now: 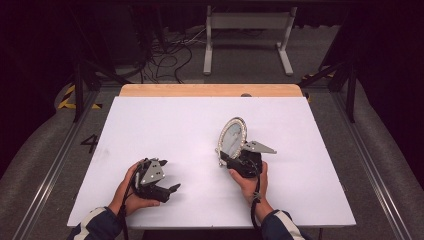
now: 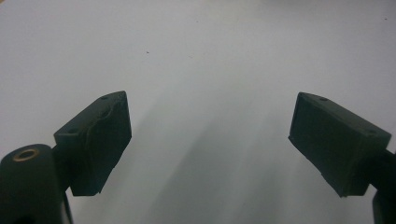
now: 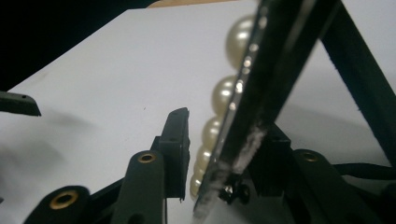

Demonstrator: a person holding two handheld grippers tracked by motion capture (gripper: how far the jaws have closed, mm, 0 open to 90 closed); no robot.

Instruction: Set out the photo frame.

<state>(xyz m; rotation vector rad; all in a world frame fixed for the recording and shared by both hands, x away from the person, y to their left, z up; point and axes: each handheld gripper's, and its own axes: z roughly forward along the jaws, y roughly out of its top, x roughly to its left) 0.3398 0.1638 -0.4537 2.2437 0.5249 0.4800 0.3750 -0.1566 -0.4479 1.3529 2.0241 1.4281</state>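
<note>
An oval picture frame (image 1: 232,136) rimmed with pearls stands tilted on the white table, right of centre. My right gripper (image 1: 225,159) grips its lower edge from the near side. In the right gripper view the frame's edge (image 3: 261,93) runs up between the jaws, with one pad against the pearls (image 3: 224,93) and the other against the dark back. The frame's black back strut (image 3: 359,84) slants down behind it. My left gripper (image 1: 170,175) rests near the table's front left, its jaws wide apart. The left gripper (image 2: 210,144) has nothing but bare table between its pads.
The white table top (image 1: 165,125) ends in a wooden strip (image 1: 210,90) at the far side. Beyond it are floor cables (image 1: 170,55) and a white metal stand (image 1: 247,30). Rails run along both sides of the table.
</note>
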